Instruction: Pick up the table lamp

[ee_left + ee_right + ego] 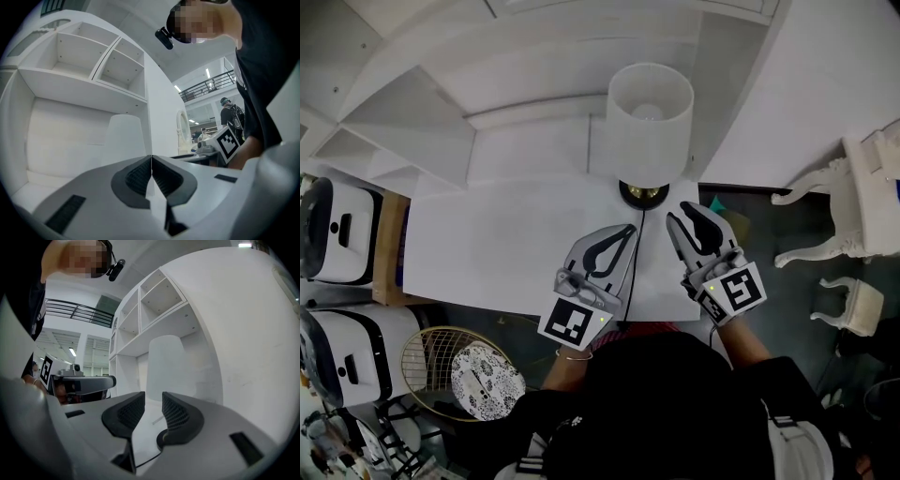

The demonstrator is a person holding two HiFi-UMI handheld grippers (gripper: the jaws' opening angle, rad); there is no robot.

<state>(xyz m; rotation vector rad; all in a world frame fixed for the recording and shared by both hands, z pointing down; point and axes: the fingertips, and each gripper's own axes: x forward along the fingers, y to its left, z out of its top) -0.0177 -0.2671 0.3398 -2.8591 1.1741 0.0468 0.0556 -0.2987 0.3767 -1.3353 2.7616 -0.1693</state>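
The table lamp has a white drum shade (649,117) and a dark round base with brass (641,194). It stands at the back of the white table (487,244), and its black cord (637,258) runs toward me. My left gripper (628,229) rests on the table just left of the cord, short of the base, jaws shut and empty. My right gripper (682,213) sits to the right of the base, open, with nothing between its pads. The shade (125,136) shows ahead in the left gripper view past the gripper (151,161), and the shade (165,364) rises beyond the right gripper (153,401).
White shelving (441,112) rises behind and left of the lamp. A white wall panel (806,84) stands to its right. White carved chairs (834,225) stand on the floor at the right. A wire basket (455,370) and white appliances (337,230) lie at the left.
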